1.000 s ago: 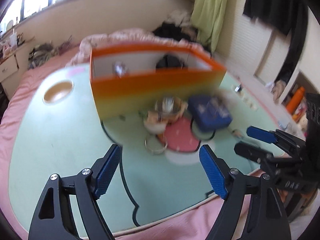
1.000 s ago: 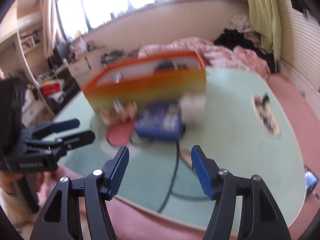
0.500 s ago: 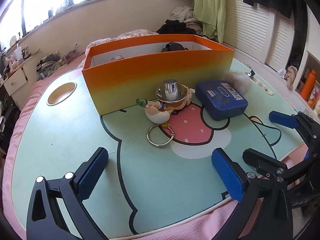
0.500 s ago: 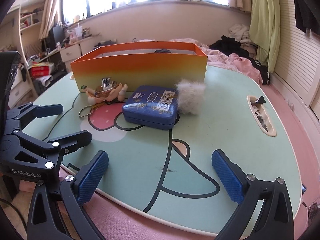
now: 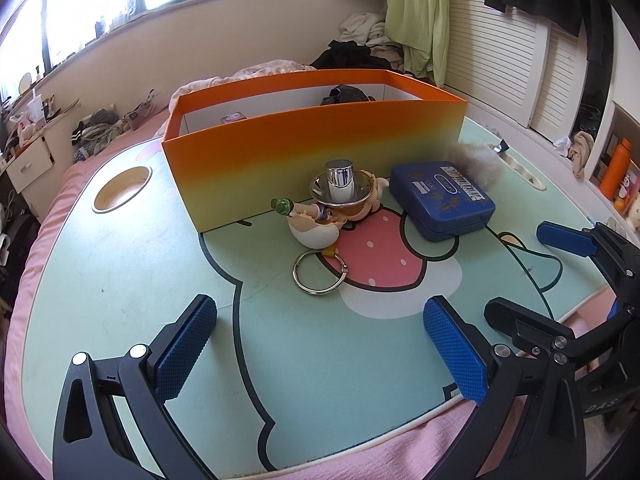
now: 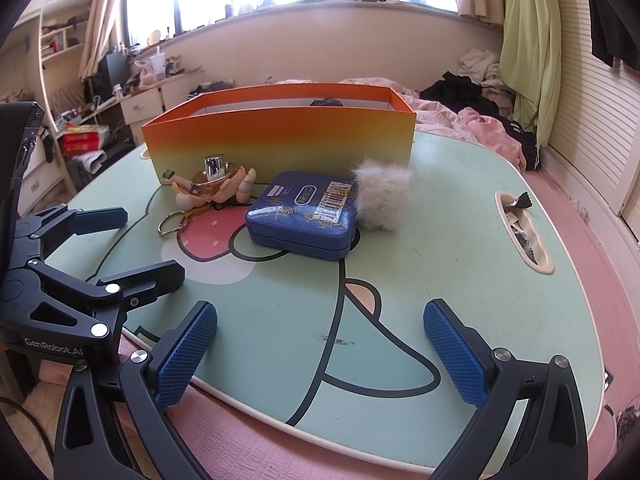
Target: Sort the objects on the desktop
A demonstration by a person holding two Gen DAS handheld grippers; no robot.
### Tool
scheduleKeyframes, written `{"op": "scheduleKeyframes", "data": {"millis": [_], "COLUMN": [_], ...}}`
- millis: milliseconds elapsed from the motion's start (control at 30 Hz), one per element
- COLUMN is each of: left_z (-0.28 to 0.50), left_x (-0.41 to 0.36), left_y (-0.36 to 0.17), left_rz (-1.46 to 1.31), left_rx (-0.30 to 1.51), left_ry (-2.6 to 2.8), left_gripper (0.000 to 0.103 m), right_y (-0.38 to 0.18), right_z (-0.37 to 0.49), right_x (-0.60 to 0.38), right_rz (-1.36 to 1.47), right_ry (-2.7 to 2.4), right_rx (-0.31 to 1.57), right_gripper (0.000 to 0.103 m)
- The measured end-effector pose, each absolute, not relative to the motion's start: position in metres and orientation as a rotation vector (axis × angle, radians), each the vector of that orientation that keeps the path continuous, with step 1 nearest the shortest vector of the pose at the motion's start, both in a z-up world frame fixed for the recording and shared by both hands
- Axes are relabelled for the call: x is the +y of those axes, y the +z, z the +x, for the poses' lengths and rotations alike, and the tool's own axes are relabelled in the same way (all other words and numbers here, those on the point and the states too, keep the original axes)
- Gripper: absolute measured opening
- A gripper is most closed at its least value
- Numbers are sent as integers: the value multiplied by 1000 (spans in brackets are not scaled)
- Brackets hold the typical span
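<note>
Both grippers, left [image 5: 320,344] and right [image 6: 320,350], are hovering wide open and empty over the near edge of the mint-green cartoon-printed table [image 5: 120,264]. Farther in, a blue rectangular tin [image 6: 302,214] is lying right of a small figurine keychain [image 5: 320,228], both sitting just before the orange cardboard box [image 5: 316,152].

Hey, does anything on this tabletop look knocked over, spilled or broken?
Nothing spilled or visibly broken. The small doll figure lies on its side against the perfume bottle, beside the orange box. The blue tin sits flat.
</note>
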State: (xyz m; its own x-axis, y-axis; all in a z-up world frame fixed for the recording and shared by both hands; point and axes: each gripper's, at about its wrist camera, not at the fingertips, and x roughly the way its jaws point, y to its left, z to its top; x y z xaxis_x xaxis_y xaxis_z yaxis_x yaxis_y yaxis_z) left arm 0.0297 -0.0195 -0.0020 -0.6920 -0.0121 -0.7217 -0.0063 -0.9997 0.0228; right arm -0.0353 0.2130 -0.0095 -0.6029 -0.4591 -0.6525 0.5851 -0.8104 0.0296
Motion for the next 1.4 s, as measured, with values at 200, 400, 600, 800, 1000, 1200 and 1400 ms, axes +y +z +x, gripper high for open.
{"op": "scheduleKeyframes", "data": {"millis": [200, 400, 600, 800, 1000, 1200, 1400], "left_z": [30, 30, 30, 30, 30, 35, 3], "left_x": [-20, -20, -20, -20, -20, -41, -17], "left_y": [-2, -2, -2, -3, -2, 21, 57], "left_rz": [1231, 1230, 1229, 1228, 1231, 1216, 1095], "left_rx": [-37, -37, -37, -37, -36, 191, -7], "left_ry": [-2887, -2887, -2888, -2889, -2893, -2972, -3021], "left_gripper": [103, 103, 103, 103, 103, 54, 45], "right_y": [-9, -9, -9, -9, -10, -5, -5], "right_z": [-35, -35, -35, -34, -34, -30, -30], "right_x": [212, 212, 212, 212, 212, 211, 211], "right_rz": [893, 893, 893, 892, 891, 885, 885], "right_ry": [-2371, -2371, -2371, -2371, -2371, -2371, -2370], "right_rx": [252, 252, 252, 252, 251, 247, 248], "right_gripper": [103, 103, 103, 103, 103, 103, 103]}}
